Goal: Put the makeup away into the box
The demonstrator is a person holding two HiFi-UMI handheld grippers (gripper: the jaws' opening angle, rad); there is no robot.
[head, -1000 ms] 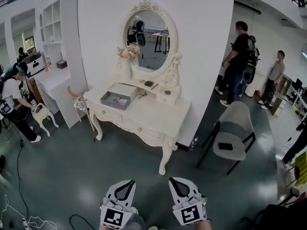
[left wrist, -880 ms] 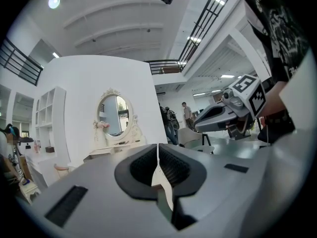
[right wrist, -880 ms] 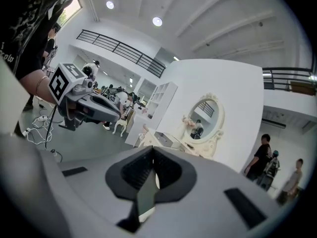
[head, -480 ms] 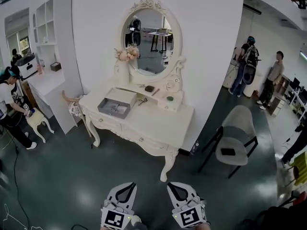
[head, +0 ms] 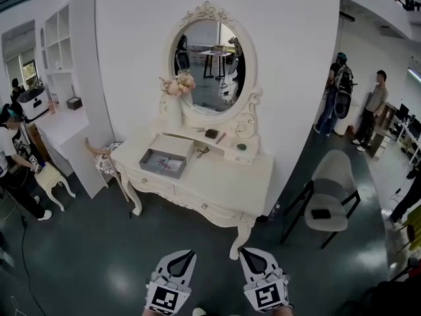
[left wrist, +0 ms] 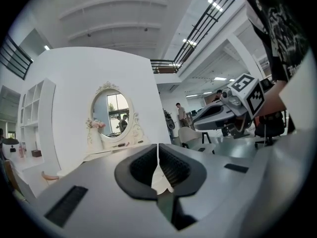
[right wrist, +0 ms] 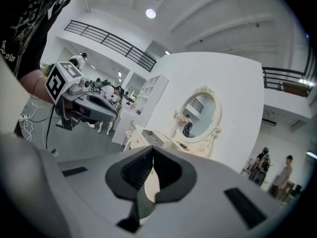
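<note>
A white dressing table (head: pixel 217 186) with an oval mirror (head: pixel 209 68) stands against the wall ahead. An open grey box (head: pixel 166 162) lies on its left half. Small makeup pieces lie on the raised shelf behind it: a dark compact (head: pixel 211 134), a thin stick (head: pixel 221 138) and a green-topped jar (head: pixel 241 147). A small dark item (head: pixel 202 151) lies beside the box. My left gripper (head: pixel 189 255) and right gripper (head: pixel 249 252) hang side by side at the bottom edge, well short of the table. Both are shut and hold nothing, as the left gripper view (left wrist: pixel 158 148) and right gripper view (right wrist: pixel 151 152) show.
A grey chair (head: pixel 332 191) stands right of the table. A vase of flowers (head: pixel 175 96) sits by the mirror. White shelving (head: pixel 66 78) and a small stool (head: pixel 50 178) are at left, with a person (head: pixel 13 153) there. Two people (head: pixel 339 91) stand at far right.
The dressing table has come nearer and shifted slightly right in the head view. Both grippers have moved forward with me, still shut and side by side.
</note>
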